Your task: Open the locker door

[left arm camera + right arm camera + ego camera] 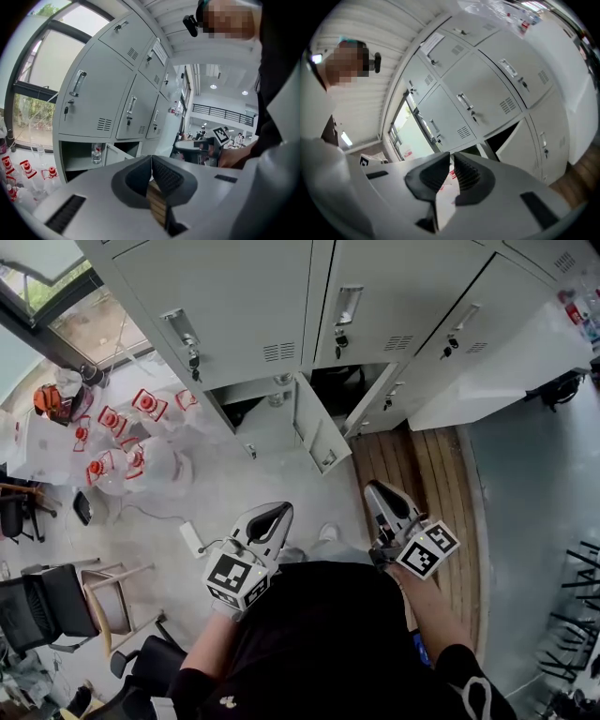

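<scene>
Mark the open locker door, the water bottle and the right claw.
open locker door (319,427), head view, middle of its panel.
water bottle (96,153), left gripper view, its clear body.
right claw (376,489), head view, the tip, where its jaws meet.

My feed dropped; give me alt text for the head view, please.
Seen from above, the left gripper and right gripper, both shut and empty, hover short of a bank of grey lockers. A lower locker door stands open; the upper doors are closed.
</scene>
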Demonstrator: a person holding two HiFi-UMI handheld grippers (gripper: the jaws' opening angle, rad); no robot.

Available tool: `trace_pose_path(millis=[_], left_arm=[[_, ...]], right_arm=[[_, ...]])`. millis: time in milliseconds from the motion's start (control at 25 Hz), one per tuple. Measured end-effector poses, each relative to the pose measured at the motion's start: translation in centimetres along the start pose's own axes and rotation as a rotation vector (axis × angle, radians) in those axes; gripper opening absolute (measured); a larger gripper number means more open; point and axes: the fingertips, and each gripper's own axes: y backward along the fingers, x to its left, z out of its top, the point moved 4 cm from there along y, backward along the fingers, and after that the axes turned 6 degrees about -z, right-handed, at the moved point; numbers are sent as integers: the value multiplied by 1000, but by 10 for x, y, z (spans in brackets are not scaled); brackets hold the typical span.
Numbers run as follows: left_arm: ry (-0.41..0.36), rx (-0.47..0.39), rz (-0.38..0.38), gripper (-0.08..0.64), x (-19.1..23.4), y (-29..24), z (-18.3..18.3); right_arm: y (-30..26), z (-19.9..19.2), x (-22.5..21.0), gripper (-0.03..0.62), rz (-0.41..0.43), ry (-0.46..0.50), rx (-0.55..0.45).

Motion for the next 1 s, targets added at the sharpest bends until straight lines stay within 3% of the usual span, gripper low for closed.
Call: trace_pose_path(millis=[200, 480, 680, 1000], left_arm=[[-33, -22, 3, 23, -9, -8, 13], [-68, -36, 4, 23, -13, -10, 22], [-83, -38, 14, 23, -13, -11, 25], [-100, -36, 4, 23, -15, -17, 26]], right_arm=[[4, 18, 22, 49, -22, 291, -1], [3, 24, 35, 49, -27, 506, -1], [1, 26, 37, 49, -24, 566, 2], [1, 26, 33, 49, -32, 573, 17]])
